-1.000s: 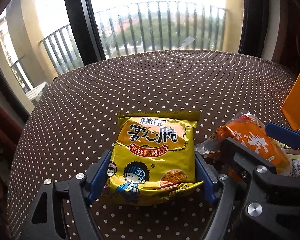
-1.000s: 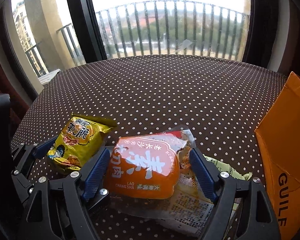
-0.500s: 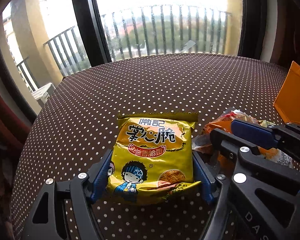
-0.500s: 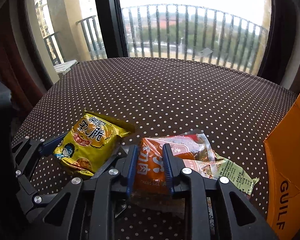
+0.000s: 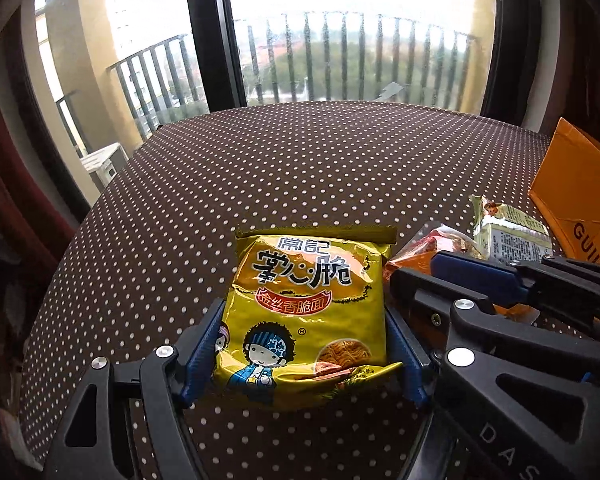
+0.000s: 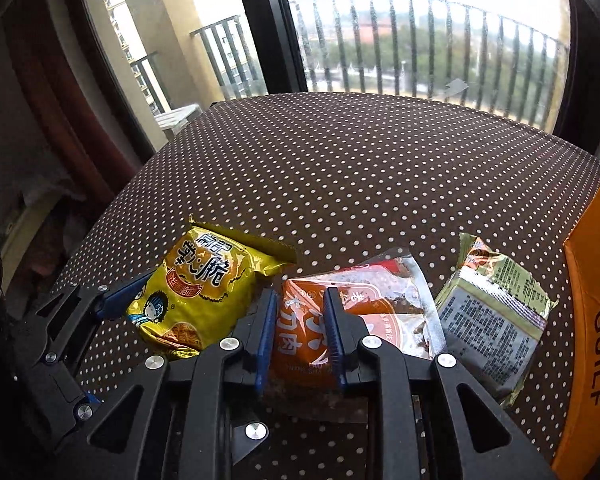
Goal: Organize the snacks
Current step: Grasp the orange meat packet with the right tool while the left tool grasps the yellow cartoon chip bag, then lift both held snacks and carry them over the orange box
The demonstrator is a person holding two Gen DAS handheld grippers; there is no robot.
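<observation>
A yellow noodle snack packet (image 5: 306, 312) sits between the blue pads of my left gripper (image 5: 306, 350), which grips its lower half; it also shows in the right wrist view (image 6: 196, 292). My right gripper (image 6: 300, 336) is shut on an orange snack packet (image 6: 360, 312) and holds it a little above the table. A green-grey packet (image 6: 492, 316) lies on the table to the right of it, label side up. In the left wrist view the right gripper (image 5: 480, 280) is just right of the yellow packet.
The table has a brown cloth with white dots (image 6: 360, 184). An orange cardboard box marked GULF (image 6: 596, 320) stands at the right edge, also in the left wrist view (image 5: 580, 200). A window with balcony railings is behind the table.
My right gripper has closed on the orange packet and lifted it off the green-grey packet below. The left gripper has risen slightly with the yellow packet.
</observation>
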